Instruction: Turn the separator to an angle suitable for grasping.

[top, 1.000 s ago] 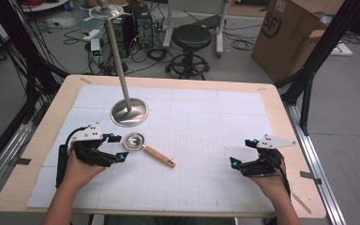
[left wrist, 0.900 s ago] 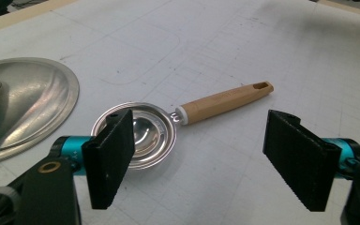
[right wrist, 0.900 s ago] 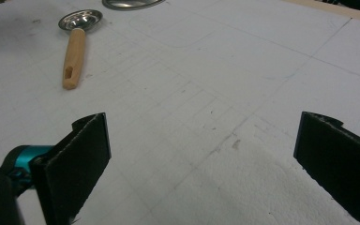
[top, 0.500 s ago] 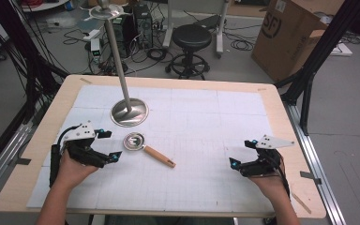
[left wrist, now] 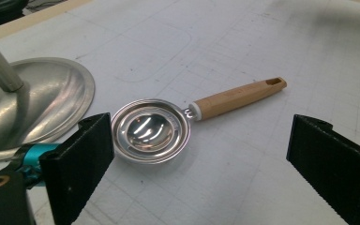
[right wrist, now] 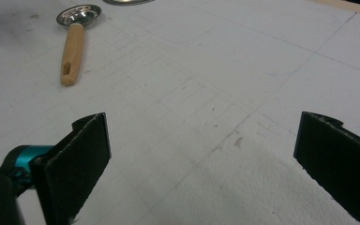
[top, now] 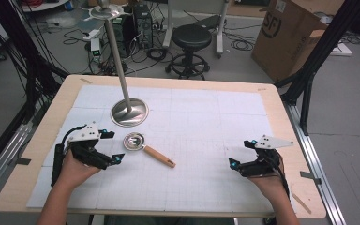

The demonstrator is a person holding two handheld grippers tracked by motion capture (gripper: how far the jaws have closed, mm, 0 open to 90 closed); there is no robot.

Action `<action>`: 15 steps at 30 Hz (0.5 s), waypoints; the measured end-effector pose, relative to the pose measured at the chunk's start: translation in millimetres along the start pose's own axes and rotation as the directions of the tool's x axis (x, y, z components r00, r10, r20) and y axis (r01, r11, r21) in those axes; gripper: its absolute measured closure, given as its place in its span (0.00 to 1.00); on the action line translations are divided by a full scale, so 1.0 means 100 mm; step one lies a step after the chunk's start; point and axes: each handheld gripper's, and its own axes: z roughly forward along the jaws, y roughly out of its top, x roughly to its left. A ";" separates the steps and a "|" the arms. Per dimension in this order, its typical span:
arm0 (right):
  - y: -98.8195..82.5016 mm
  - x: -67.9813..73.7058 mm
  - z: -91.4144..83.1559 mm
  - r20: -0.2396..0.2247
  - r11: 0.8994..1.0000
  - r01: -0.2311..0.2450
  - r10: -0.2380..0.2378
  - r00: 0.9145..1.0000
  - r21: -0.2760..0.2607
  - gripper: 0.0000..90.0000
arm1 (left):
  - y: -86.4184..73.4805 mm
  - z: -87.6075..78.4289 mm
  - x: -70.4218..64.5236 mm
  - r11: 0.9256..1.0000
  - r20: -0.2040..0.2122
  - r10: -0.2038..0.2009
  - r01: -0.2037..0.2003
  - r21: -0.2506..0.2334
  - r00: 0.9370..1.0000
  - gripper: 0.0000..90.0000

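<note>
Left gripper (top: 111, 146) jaws just opened wide, nothing between; spoon (top: 146, 148) at its 3 o'clock, lying free on the white table (top: 206, 122); right gripper (top: 242, 153) jaws apart too.

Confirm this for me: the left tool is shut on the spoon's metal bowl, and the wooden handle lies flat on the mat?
Not quite. The left tool is open, clear of the spoon, as the left gripper view shows. Its wooden handle does lie flat on the mat.

High view: we are looking forward and down from above the table's (top: 281, 101) near edge. Left gripper view: we are sitting low and close behind the strainer (left wrist: 151, 131), facing its wooden handle. Right gripper view: we are looking low across the mat, sharing that strainer (right wrist: 72, 33) farther off.
</note>
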 end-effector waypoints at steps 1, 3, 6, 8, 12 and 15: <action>0.00 0.00 0.00 0.000 1.000 -0.001 0.001 1.000 0.002 0.03 | 0.01 0.02 -0.01 1.000 0.003 0.003 -0.003 0.004 1.000 0.09; 0.00 0.00 0.01 -0.001 1.000 -0.004 0.004 1.000 0.004 0.03 | 0.05 0.06 -0.02 0.999 0.009 0.021 -0.021 0.032 1.000 0.09; 0.01 0.00 0.00 0.000 1.000 -0.005 0.005 1.000 -0.001 0.03 | 0.13 0.13 -0.05 0.998 0.020 0.044 -0.045 0.052 0.999 0.09; 0.01 0.00 0.00 -0.003 1.000 -0.003 0.003 1.000 -0.004 0.03 | 0.17 0.19 -0.07 0.997 0.030 0.048 -0.049 0.056 0.998 0.09; 0.01 -0.01 -0.01 -0.004 1.000 -0.004 0.004 1.000 -0.003 0.03 | 0.24 0.30 -0.08 0.991 0.039 0.075 -0.079 0.112 0.996 0.10; 0.00 -0.02 0.00 -0.004 1.000 -0.007 0.007 1.000 -0.003 0.03 | 0.28 0.36 -0.08 0.986 0.046 0.084 -0.089 0.139 0.995 0.10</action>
